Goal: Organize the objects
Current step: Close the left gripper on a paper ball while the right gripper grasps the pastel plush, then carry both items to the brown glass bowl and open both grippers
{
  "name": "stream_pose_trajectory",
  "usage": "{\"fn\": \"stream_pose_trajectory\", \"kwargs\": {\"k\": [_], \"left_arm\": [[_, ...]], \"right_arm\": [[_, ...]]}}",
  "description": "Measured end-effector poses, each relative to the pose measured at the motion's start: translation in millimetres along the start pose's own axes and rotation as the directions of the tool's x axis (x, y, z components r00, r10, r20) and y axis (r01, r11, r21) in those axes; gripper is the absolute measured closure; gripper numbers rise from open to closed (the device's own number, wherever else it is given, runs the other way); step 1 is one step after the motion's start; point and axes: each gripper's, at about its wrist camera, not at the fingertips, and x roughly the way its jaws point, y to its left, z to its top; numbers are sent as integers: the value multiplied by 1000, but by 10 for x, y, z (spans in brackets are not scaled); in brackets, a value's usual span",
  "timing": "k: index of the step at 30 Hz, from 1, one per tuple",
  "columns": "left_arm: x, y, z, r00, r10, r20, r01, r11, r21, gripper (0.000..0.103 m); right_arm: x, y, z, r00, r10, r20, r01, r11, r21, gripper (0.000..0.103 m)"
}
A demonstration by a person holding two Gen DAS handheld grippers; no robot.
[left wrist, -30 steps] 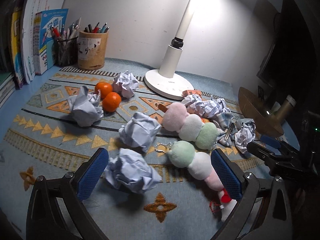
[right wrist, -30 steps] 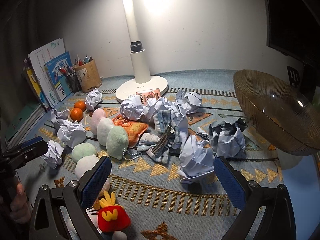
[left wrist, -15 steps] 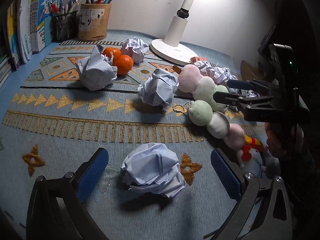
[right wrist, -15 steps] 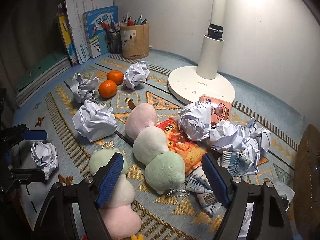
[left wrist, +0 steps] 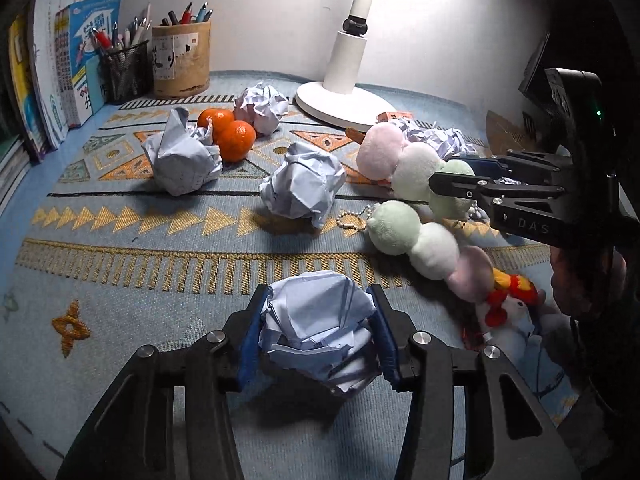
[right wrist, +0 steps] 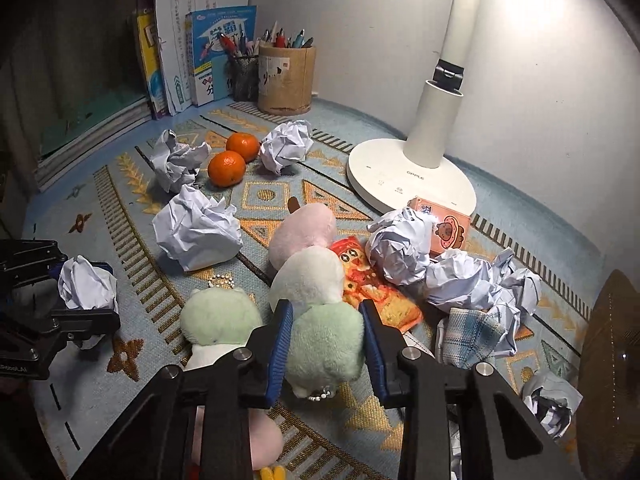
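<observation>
Closing on a crumpled paper ball (left wrist: 318, 322), the left gripper (left wrist: 316, 336) has it between its pads on the desk (left wrist: 100, 280) (near edge); the right gripper (right wrist: 325, 344) clamps the plush skewer's green ball (right wrist: 326, 344).

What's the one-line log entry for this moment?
left gripper: closing on paper ball | right gripper: shut on green plush ball | both on mat
</observation>
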Motion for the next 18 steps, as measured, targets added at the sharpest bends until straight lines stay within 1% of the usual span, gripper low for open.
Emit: {"fn": "stream_pose_trajectory", "kwargs": {"k": [3,6,8,10,12,14,15,16,18], "left_arm": [[-83,-108,107,1000,-5,25,5,1000,13,58],[-139,-294,255,999,-20,50,18,999,45,58],[-148,-487,397,997,-42,63,38,996,77,58],[-160,-741,553,993,-85,79,75,991,114,58],[-110,-1040,751,988,-122,92,107,981,160,58],[3,-1368,964,984,-161,82,142,969,202,58],[72,-1528,1063,982,-175,67,157,963,220,58],[149,-1700,1157,983,-180,47,164,957,239,58],[281,-2002,1319,977,-211,26,197,943,268,58]], "right_arm": [[-204,-109,-16,999,3,41,-6,998,62,70],[-514,-291,-91,995,1,101,-15,991,134,70],[-756,-457,-177,990,-26,138,-1,982,189,70],[-1015,-675,-293,983,-62,171,15,966,259,70],[-1272,-915,-437,973,-134,188,65,940,334,70],[-1485,-1170,-592,955,-234,180,146,904,403,70],[-1571,-1298,-667,945,-283,165,188,881,434,70],[-1632,-1437,-738,939,-313,139,218,859,463,70],[-1705,-1726,-868,937,-340,78,252,814,524,70]]}}
